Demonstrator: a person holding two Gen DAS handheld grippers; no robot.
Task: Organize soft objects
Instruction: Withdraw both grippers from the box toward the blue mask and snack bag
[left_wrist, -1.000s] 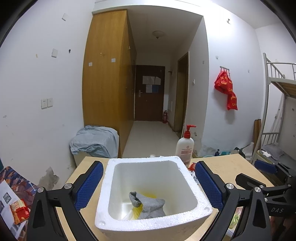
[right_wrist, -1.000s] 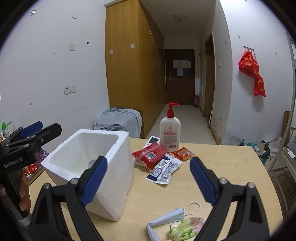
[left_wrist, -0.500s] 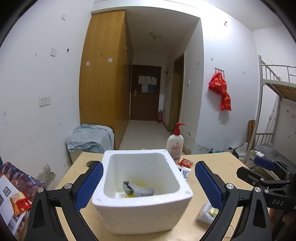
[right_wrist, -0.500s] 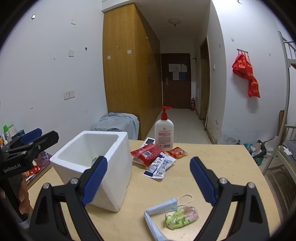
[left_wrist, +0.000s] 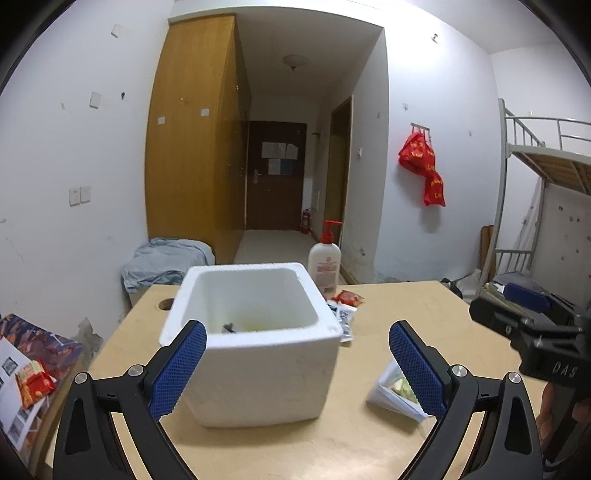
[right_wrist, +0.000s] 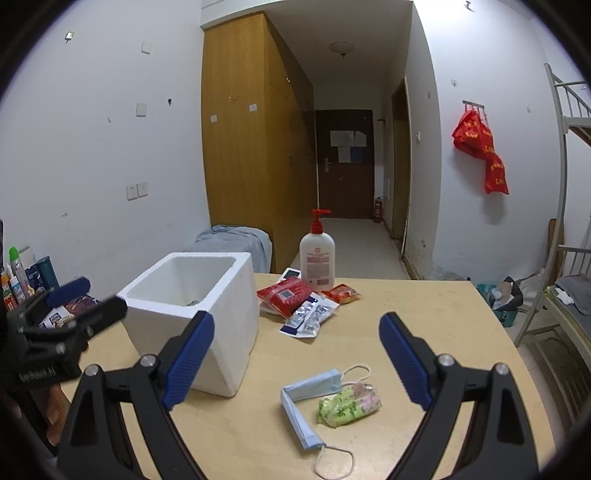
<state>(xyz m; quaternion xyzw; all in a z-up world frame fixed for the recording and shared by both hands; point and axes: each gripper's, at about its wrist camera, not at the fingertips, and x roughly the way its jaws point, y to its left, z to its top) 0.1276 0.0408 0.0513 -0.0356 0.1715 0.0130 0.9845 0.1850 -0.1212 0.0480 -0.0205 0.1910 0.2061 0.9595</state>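
Pale wooden worktop (right_wrist: 406, 314) carries your white square foam box (right_wrist: 192, 295); right of it lie a light-blue face mask (right_wrist: 308, 391) and green tissue pack (right_wrist: 349, 404). Your left claw (left_wrist: 295, 369) and right claw (right_wrist: 295, 363) both gape, empty.

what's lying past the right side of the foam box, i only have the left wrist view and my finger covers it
Observer: A blue face mask lies folded on the table, touching a green floral packet.
Operator: anything behind those
Observer: Red snack packs and silver sachets lie beside the foam box.
Operator: right gripper holding anything
Observer: No, the right gripper is open and empty, above the mask.
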